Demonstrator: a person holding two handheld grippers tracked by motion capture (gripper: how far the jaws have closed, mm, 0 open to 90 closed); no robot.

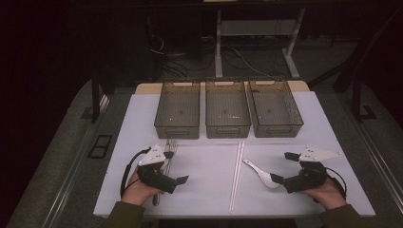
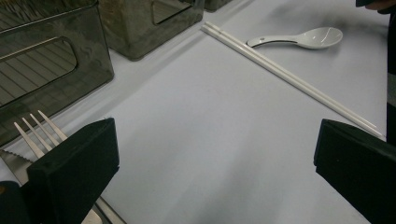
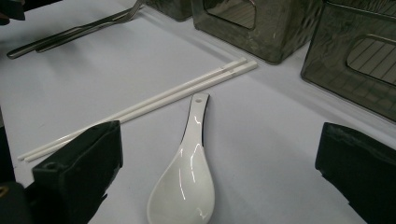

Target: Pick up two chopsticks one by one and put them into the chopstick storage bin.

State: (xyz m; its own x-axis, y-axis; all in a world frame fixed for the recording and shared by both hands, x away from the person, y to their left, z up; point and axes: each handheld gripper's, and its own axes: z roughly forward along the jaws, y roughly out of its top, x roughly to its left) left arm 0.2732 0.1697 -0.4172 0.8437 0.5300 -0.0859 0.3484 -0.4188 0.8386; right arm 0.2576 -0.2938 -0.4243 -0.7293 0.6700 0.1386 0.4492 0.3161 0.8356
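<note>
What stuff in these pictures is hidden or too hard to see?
- Fork and knife: in the left gripper view their handles are covered by the left tongs; in the high view the hand covers much of them.
- Spoon: its bowl tip is cut off by the bottom edge of the right gripper view.
- Bins: too dim and small in the high view to tell whether anything lies inside.

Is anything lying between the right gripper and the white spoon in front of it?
Nothing visible. The right gripper has its jaws open, with the white spoon lying on bare table directly between and ahead of them. The chopsticks lie farther off, beyond the spoon's handle, apart from it.
</note>
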